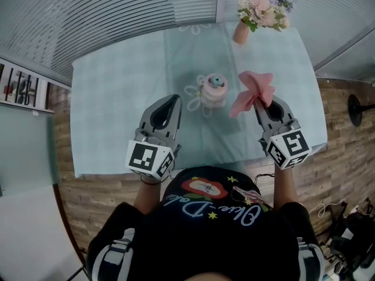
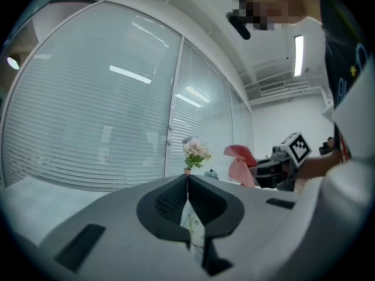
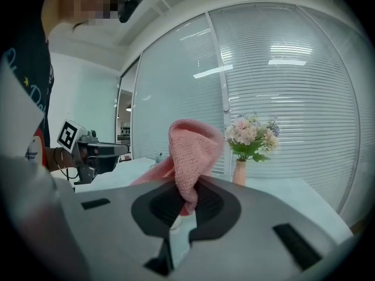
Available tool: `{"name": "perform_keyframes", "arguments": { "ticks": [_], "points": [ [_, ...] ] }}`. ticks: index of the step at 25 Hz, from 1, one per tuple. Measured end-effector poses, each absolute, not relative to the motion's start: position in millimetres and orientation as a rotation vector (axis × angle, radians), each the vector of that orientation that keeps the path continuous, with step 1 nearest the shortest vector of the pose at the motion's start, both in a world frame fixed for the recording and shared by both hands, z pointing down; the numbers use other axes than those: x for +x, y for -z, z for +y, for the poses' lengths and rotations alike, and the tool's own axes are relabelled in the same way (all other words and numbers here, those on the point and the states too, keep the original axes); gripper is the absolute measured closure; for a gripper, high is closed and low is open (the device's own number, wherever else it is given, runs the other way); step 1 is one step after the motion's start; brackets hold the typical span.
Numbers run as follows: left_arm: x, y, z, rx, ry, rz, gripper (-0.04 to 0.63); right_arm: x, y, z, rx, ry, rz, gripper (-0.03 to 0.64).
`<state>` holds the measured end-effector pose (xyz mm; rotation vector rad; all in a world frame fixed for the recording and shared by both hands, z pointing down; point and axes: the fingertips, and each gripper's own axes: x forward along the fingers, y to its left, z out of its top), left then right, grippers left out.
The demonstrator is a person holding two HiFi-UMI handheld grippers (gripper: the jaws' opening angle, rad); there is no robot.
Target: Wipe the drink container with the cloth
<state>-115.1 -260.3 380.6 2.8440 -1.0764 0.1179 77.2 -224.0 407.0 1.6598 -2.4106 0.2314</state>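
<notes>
A small pink drink container (image 1: 212, 90) with a teal lid stands upright in the middle of the pale blue table (image 1: 117, 98). My right gripper (image 1: 262, 104) is shut on a pink cloth (image 1: 252, 91), held up to the right of the container and apart from it. In the right gripper view the cloth (image 3: 190, 157) rises from between the shut jaws. My left gripper (image 1: 176, 98) hovers to the container's left, shut with nothing in it. In the left gripper view its jaw tips (image 2: 187, 177) meet, and the cloth (image 2: 240, 163) shows at the far right.
A pink vase of flowers (image 1: 262, 12) stands at the table's far edge; it also shows in the right gripper view as the vase (image 3: 240, 171). Blinds and glass walls rise behind the table. Wooden floor lies on both sides.
</notes>
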Motion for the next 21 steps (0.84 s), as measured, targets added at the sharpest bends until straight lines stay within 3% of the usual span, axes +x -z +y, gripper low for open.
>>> {"name": "perform_keyframes", "arguments": {
  "ticks": [21],
  "points": [
    [-118.7,-381.3,-257.1,2.849,-0.108,-1.061,0.591,72.3,-402.1,-218.9,1.706,-0.236,-2.457,0.603]
  ]
}}
